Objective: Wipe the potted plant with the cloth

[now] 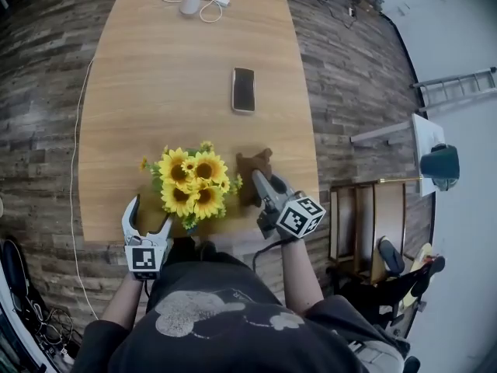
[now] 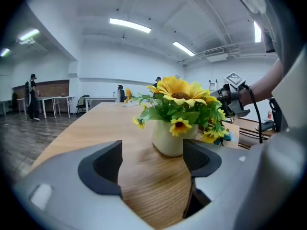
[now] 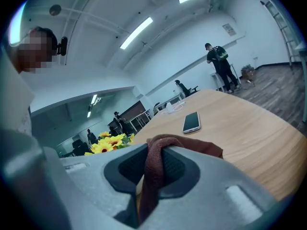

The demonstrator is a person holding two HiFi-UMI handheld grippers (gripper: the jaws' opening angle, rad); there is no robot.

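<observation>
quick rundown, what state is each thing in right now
potted plant, upright near the front edge of the table
cloth, bunched, clamped between the right gripper's jaws
right gripper, shut on the cloth
left gripper, open, nothing between its jaws
phone, lying flat, screen dark

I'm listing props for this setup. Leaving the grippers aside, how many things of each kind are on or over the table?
potted plant: 1
cloth: 1
phone: 1
white device with cable: 1
Total: 4
</observation>
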